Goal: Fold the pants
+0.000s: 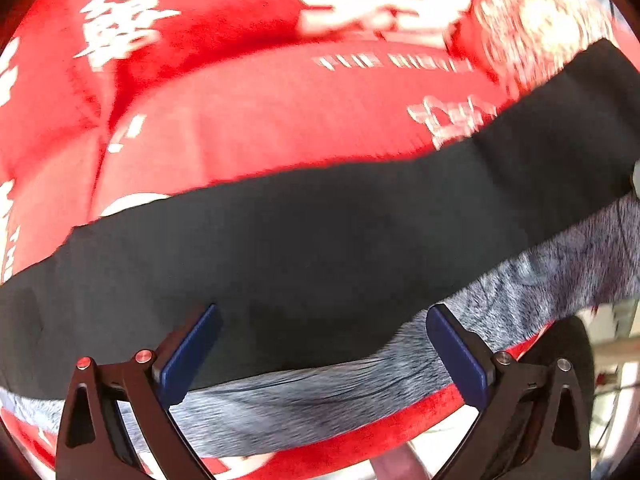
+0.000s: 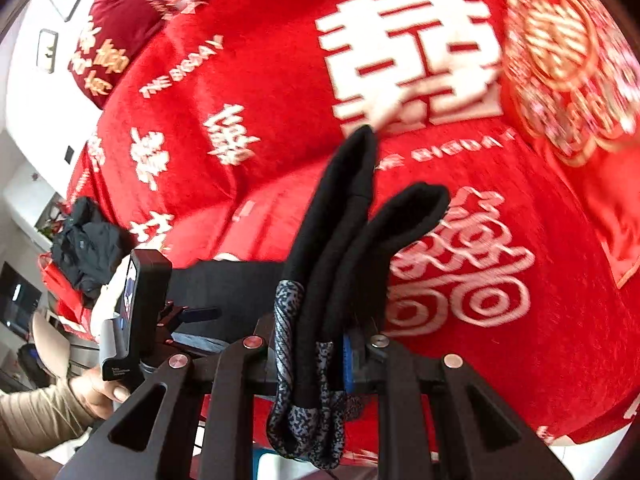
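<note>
The black pants with a grey fleecy lining stretch as a band across the red bedspread. My left gripper hovers just above them, open, its blue pads wide apart with nothing pressed between them. In the right wrist view my right gripper is shut on a bunched fold of the pants. The fold sticks up past the fingers, and the grey lining hangs out below. The rest of the pants runs left toward the left gripper's body, which a hand holds.
The red bedspread with white characters covers the whole bed. A dark red pillow lies at the far left corner. A pile of dark clothing sits on the bed's left edge. A beige sleeve reaches in at lower left.
</note>
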Demonstrator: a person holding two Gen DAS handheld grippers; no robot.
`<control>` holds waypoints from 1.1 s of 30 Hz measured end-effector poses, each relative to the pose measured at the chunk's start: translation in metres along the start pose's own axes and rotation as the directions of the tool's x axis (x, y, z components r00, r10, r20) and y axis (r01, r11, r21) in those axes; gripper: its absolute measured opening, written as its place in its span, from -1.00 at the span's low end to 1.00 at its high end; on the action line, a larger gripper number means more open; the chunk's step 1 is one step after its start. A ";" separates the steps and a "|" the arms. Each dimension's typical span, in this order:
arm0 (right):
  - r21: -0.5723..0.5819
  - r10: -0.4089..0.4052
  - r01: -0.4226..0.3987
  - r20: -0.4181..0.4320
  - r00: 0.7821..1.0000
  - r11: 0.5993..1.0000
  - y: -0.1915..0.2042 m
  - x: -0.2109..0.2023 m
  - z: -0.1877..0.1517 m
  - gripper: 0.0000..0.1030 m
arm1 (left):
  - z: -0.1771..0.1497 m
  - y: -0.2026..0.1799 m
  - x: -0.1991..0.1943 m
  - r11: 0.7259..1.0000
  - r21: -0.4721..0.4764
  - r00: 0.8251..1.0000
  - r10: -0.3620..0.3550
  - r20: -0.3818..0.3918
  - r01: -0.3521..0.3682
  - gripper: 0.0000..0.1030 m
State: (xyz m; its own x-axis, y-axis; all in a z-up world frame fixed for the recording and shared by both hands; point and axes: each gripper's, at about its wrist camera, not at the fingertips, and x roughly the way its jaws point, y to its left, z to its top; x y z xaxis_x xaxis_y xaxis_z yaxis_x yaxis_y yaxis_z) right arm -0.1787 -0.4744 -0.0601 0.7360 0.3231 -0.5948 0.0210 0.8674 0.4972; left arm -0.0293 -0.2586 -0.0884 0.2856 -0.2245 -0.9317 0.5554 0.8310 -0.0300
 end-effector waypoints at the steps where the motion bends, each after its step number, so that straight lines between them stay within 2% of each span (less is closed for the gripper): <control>1: -0.018 0.012 -0.012 0.006 1.000 1.000 0.015 0.000 0.004 -0.60 | -0.003 0.015 -0.006 1.000 -0.015 1.000 0.022 0.006 -0.022 1.00; 6: -0.113 0.019 -0.019 -0.007 1.000 0.993 0.075 0.020 0.008 -0.60 | -0.024 0.080 -0.006 0.987 -0.096 0.992 0.125 -0.030 -0.128 1.00; 11: -0.185 -0.022 0.008 -0.075 0.997 0.983 0.127 0.067 -0.005 -0.60 | -0.046 0.118 -0.001 0.977 -0.134 0.986 0.158 -0.050 -0.163 1.00; 13: -0.215 -0.043 0.021 -0.097 0.994 0.976 0.144 0.082 -0.013 -0.60 | -0.051 0.134 0.003 0.976 -0.154 0.987 0.145 -0.064 -0.153 1.00; 16: -0.260 -0.079 0.047 -0.116 0.990 0.965 0.165 0.105 -0.022 -0.60 | -0.060 0.158 0.014 0.976 -0.192 0.991 0.089 -0.100 -0.107 1.00; 19: -0.277 -0.103 0.065 -0.125 0.987 0.959 0.177 0.126 -0.029 -0.60 | -0.061 0.172 0.021 0.972 -0.229 0.994 0.024 -0.105 -0.048 1.00; 21: -0.288 -0.140 0.098 -0.129 0.982 0.953 0.182 0.138 -0.034 -0.61 | -0.059 0.170 0.022 0.976 -0.212 0.995 0.028 -0.101 -0.049 1.00; 26: -0.292 -0.188 0.129 -0.186 0.964 0.948 0.180 0.163 -0.051 -0.61 | -0.055 0.154 0.022 0.993 -0.059 0.992 0.097 -0.075 -0.102 1.00; 30: -0.302 -0.211 0.140 -0.217 0.953 0.943 0.179 0.177 -0.063 -0.61 | -0.050 0.156 0.022 0.994 -0.032 0.992 0.098 -0.078 -0.100 1.00; 33: -0.279 -0.196 0.132 -0.216 0.957 0.951 0.184 0.182 -0.064 -0.61 | -0.049 0.162 0.017 0.994 -0.047 0.993 0.094 -0.067 -0.097 1.00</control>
State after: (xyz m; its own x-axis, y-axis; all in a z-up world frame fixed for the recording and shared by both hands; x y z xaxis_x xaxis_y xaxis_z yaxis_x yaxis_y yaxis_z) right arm -0.0837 -0.2316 -0.1170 0.5539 0.2209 -0.8027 -0.0715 0.9732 0.2185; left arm 0.0274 -0.1032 -0.1270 0.2832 -0.1107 -0.9526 0.4879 0.8718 0.0437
